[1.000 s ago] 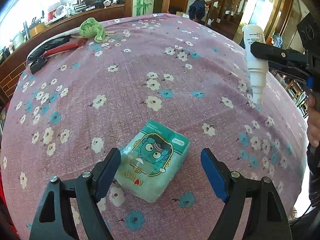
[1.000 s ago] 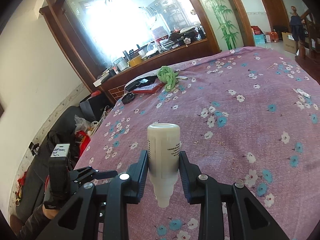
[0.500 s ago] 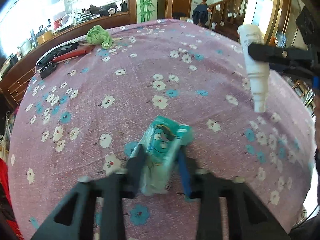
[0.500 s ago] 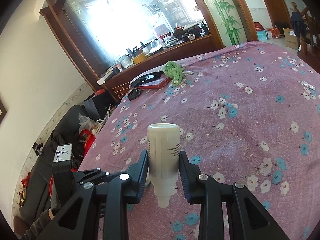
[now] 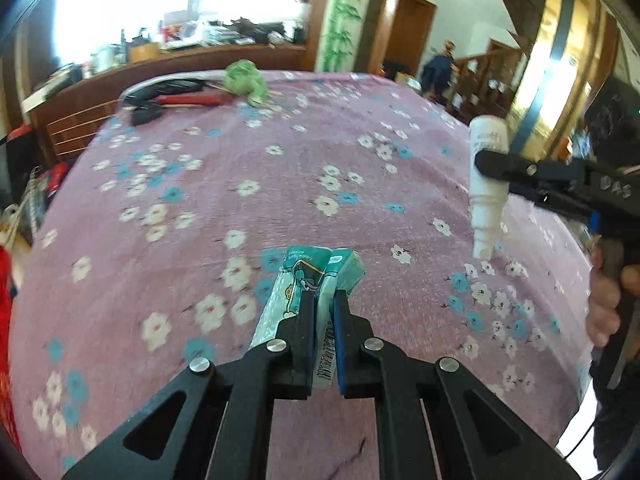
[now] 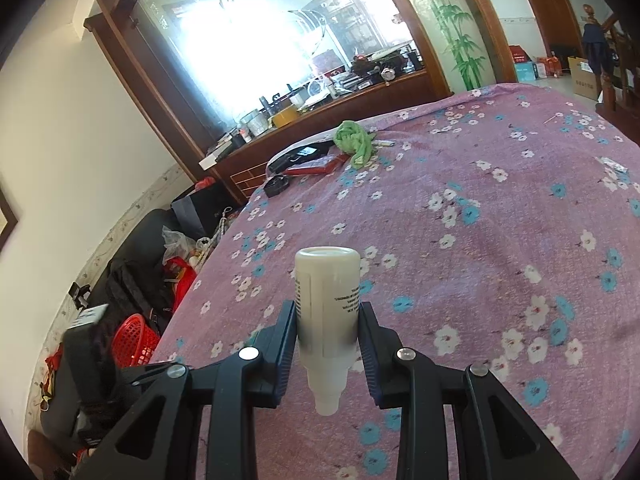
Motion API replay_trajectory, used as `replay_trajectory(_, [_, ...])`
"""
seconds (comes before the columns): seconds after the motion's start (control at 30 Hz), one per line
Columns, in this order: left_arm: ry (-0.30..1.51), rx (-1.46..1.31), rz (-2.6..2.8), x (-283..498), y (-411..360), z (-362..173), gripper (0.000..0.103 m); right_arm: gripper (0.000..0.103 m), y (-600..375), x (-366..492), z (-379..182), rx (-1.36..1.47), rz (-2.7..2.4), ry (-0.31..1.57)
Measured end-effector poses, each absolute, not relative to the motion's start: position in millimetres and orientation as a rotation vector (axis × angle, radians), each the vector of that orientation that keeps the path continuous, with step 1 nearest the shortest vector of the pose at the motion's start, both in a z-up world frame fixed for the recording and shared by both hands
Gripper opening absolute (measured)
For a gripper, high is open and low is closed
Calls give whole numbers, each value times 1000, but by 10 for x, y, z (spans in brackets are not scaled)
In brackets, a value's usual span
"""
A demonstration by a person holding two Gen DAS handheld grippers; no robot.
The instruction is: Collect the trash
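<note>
Since the earlier frame the left hand-held gripper (image 5: 322,300) has closed from spread jaws onto the teal tissue packet (image 5: 316,276), squeezing it narrow; the pack now sits pinched between the pads, its far end sticking out ahead of the fingertips above the purple flowered bedspread (image 5: 280,184). Its cartoon print and a barcode strip show, but blur makes the lettering unreadable. To the right of it, the right hand-held gripper (image 5: 490,170) pinches a white bottle (image 6: 326,312) held cap-down, with small upside-down print too fine to read. Only the right wrist view shows the red basket (image 6: 132,342) beside the bed; both show the green cloth (image 6: 354,140) far ahead. A hand (image 5: 608,296) is cut off at the left view's edge.
</note>
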State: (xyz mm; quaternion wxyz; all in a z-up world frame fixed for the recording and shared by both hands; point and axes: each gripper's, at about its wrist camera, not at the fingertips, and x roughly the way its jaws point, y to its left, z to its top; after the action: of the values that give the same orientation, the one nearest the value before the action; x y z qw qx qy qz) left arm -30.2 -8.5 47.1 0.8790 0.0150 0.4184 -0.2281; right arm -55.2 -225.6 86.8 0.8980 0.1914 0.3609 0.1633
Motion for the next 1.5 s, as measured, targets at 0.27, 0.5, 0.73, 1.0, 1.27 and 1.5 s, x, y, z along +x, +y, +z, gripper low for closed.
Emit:
replay_trajectory(0.27, [839, -23, -347, -596, 318, 599, 9, 32, -1823, -598, 815, 370, 415, 771])
replay_trajectory(0.5, [819, -11, -240, -743, 615, 633, 9, 33, -1376, -628, 777, 350, 491, 787])
replay_trajectory(0.73, [787, -10, -187, -870, 844, 730, 9, 33, -988, -641, 751, 311, 552, 807])
replay_trajectory(1.0, [765, -32, -130, -959, 1130, 780, 9, 33, -685, -655, 744, 289, 596, 818])
replay_trajectory(1.27, [746, -30, -79, -1052, 1332, 825, 9, 33, -468, -640, 749, 270, 628, 825])
replay_trajectory(1.5, [721, -44, -37, -1134, 1545, 886, 9, 33, -265, -652, 778, 246, 655, 826])
